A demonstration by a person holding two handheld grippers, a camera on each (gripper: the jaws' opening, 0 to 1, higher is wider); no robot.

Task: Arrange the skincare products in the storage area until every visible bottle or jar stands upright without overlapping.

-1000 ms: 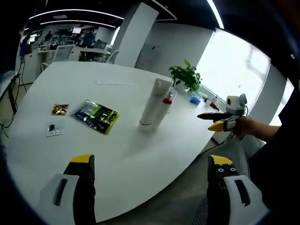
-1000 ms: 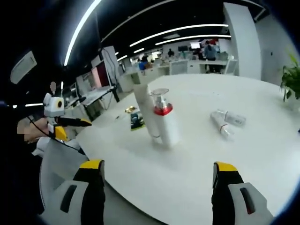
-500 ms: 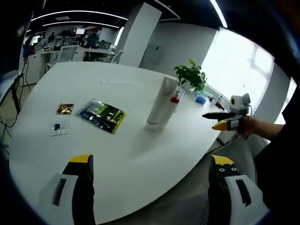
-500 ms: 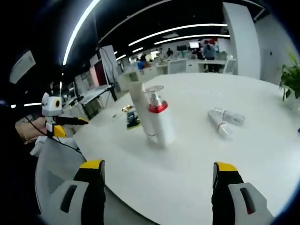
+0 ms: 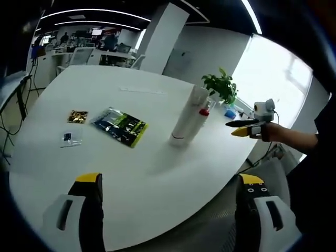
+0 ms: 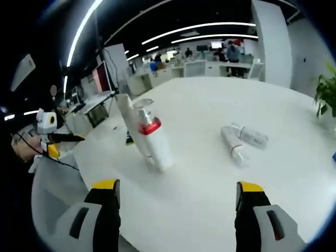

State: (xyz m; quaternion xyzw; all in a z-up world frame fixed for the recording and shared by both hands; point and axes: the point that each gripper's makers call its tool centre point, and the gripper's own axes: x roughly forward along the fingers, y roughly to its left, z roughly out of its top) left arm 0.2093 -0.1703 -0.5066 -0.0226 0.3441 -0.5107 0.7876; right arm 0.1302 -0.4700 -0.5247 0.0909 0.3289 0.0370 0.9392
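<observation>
Hovering over the white table, both grippers are held spread and empty.
A red-collared pump bottle stands upright touching a white tube; two small bottles are seen lying right of it (well apart, right gripper view).

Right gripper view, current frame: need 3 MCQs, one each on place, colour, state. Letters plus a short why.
1. Where do the two small clear bottles lie relative to the red-collared pump bottle?
A. to its right on the white table
B. stacked on it
C. on the floor

2. What colour is the band under the pump bottle's clear cap?
A. blue
B. red
C. green

3. How do the two small clear bottles sit?
A. upright
B. on their sides
C. held in a hand-held gripper

Answers: 1 A, they rest on the tabletop right of the pump bottle; 2 B, the collar is red; 3 B, both lie flat, so the task is not finished.
</observation>
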